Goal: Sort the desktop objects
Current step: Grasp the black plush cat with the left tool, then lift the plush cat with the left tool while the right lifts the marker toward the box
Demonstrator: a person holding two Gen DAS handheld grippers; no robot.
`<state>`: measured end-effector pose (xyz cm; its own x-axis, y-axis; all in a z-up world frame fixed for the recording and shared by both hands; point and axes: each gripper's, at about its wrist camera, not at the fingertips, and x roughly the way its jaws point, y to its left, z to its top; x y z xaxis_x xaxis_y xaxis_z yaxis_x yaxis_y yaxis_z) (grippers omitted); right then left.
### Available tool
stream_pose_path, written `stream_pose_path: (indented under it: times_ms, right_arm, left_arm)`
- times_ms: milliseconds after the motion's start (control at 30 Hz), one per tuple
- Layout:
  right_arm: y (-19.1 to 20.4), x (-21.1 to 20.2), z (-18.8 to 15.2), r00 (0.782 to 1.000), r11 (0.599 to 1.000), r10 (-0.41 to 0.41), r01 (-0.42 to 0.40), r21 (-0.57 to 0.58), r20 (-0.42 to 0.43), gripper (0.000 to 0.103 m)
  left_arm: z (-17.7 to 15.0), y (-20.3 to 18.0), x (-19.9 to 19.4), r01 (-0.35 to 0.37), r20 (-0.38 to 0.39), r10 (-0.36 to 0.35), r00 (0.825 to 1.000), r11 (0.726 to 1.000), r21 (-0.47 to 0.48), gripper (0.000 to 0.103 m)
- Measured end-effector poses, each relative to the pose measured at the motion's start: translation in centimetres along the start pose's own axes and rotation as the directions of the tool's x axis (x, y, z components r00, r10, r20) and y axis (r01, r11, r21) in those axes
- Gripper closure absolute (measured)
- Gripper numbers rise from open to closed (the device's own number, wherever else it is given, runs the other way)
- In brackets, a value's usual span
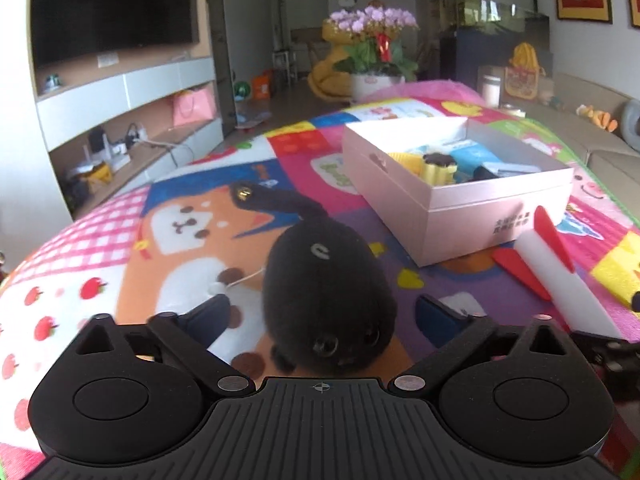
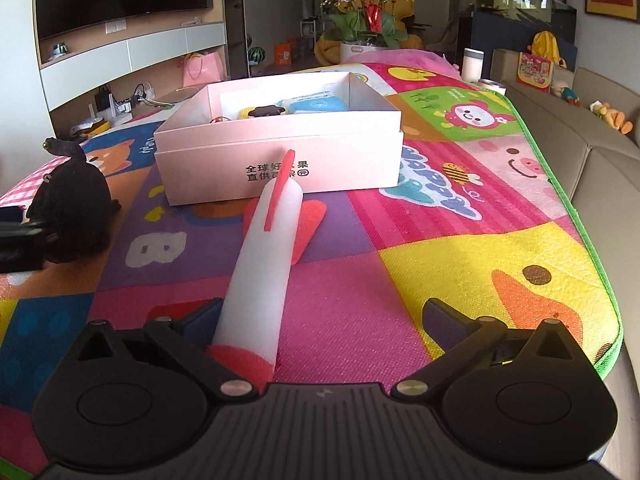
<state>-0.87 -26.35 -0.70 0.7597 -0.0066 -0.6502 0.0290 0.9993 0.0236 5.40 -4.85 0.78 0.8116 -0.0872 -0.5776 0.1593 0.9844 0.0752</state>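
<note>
A black plush toy (image 1: 320,280) with a long tail lies on the colourful play mat. It sits between the fingers of my left gripper (image 1: 324,312), which is open, with a gap on each side. The plush (image 2: 68,208) also shows at the left of the right wrist view. A white foam rocket (image 2: 260,264) with red fins lies pointing at the pink box (image 2: 280,128). Its red nose end rests between the open fingers of my right gripper (image 2: 324,314), close to the left finger (image 2: 204,312). The rocket (image 1: 560,280) lies right of the box (image 1: 500,196), which holds yellow, blue and dark items.
A yellow foam block (image 1: 616,276) lies at the mat's right side. The mat's green edge (image 2: 600,280) borders a beige sofa (image 2: 592,152). A flower pot (image 2: 360,46) stands at the far end. A TV cabinet (image 1: 128,120) runs along the left.
</note>
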Motion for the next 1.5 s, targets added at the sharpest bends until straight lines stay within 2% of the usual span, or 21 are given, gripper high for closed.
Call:
stream_pose_path:
  times_ms: [67, 100, 533, 633, 767, 900, 967, 1000, 1067, 1367, 1500]
  right_arm:
    - [0.0, 0.0, 0.0, 1.000, 1.000, 0.000, 0.000, 0.000, 0.002, 0.000]
    - [0.0, 0.0, 0.0, 1.000, 1.000, 0.000, 0.000, -0.001, 0.001, 0.000]
    - [0.7, -0.1, 0.5, 1.000, 0.999, -0.006, 0.007, -0.038, 0.002, 0.001]
    - [1.6, -0.1, 1.2, 1.000, 0.997, -0.002, 0.004, -0.083, 0.025, 0.015]
    - [2.1, 0.9, 2.5, 1.000, 0.996, 0.013, -0.013, -0.088, 0.000, 0.028]
    - [1.8, 1.6, 2.9, 0.999, 0.998, 0.025, -0.027, -0.055, -0.031, 0.033]
    - [1.9, 1.6, 2.9, 0.998, 0.998, 0.036, -0.038, -0.057, -0.043, 0.047]
    - [1.9, 1.5, 2.8, 0.999, 0.998, 0.035, -0.037, -0.059, -0.040, 0.050]
    - [2.0, 1.1, 2.7, 0.998, 0.997, 0.047, -0.050, -0.059, -0.045, 0.065]
    - [1.8, 0.5, 2.5, 0.998, 0.997, 0.043, -0.046, -0.058, -0.052, 0.069]
    - [1.9, 0.5, 2.0, 0.999, 0.997, 0.037, -0.039, -0.060, -0.027, 0.069]
  left_arm:
    - [0.0, -0.2, 1.0, 0.007, -0.031, -0.007, 0.999, 1.000, 0.004, 0.028]
    - [-0.1, -0.1, 1.2, 0.008, -0.039, -0.008, 0.999, 1.000, -0.002, 0.029]
    - [-4.0, 1.5, -4.0, 0.101, -0.070, -0.102, 0.992, 0.995, -0.021, 0.029]
    - [-4.4, 1.8, -4.2, 0.104, -0.074, -0.107, 0.992, 0.994, -0.035, 0.027]
    - [-4.4, 1.9, -4.0, 0.108, -0.072, -0.111, 0.991, 0.993, -0.041, 0.026]
    - [-4.4, 1.8, -3.7, 0.105, -0.079, -0.108, 0.991, 0.994, -0.039, 0.022]
    - [-4.4, 1.6, -3.5, 0.100, -0.079, -0.102, 0.992, 0.995, -0.030, 0.021]
    - [-4.3, 1.5, -3.4, 0.097, -0.080, -0.099, 0.992, 0.995, -0.025, 0.021]
    - [-4.2, 1.3, -3.3, 0.098, -0.079, -0.099, 0.992, 0.995, -0.019, 0.018]
    - [-4.3, 1.1, -2.8, 0.100, -0.087, -0.101, 0.991, 0.995, -0.012, 0.010]
    - [-4.4, 1.0, -2.7, 0.102, -0.087, -0.103, 0.991, 0.995, -0.007, 0.008]
